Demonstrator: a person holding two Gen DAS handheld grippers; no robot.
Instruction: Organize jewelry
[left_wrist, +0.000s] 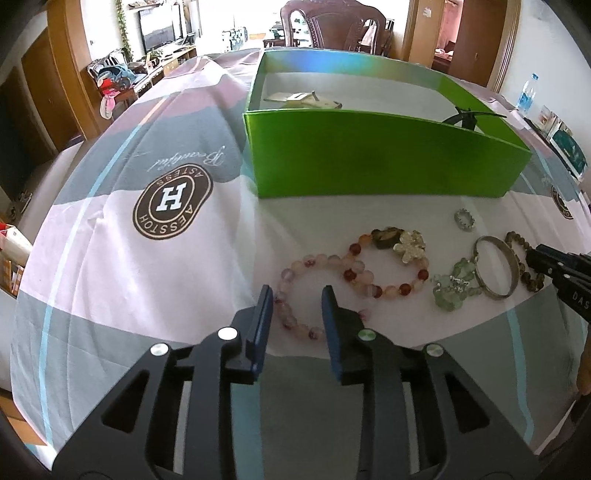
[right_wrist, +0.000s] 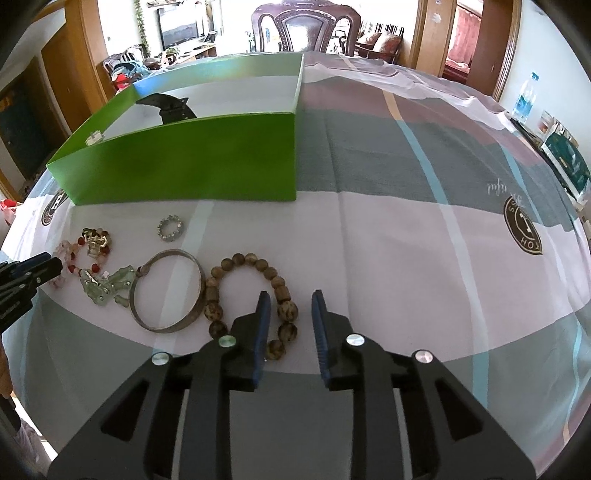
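Observation:
A green box (left_wrist: 369, 158) (right_wrist: 192, 158) stands open on the cloth; a black hair clip (right_wrist: 168, 107) and a pale item (left_wrist: 303, 99) lie inside. In front lie a pink bead bracelet (left_wrist: 295, 266), a red and pink bead bracelet with a flower charm (left_wrist: 402, 254), a green stone piece (left_wrist: 454, 288) (right_wrist: 101, 290), a silver bangle (left_wrist: 496, 266) (right_wrist: 170, 291), a small silver ring (left_wrist: 464, 219) (right_wrist: 170, 228) and a brown bead bracelet (right_wrist: 251, 291). My left gripper (left_wrist: 297, 295) is open over the pink bracelet. My right gripper (right_wrist: 290, 299) is open over the brown bracelet.
The table is covered with a pink, grey and white cloth (left_wrist: 147, 266) with a round logo. A dark wooden chair (right_wrist: 306, 26) stands behind the table. A water bottle (right_wrist: 524, 96) and boxes stand at the far right edge.

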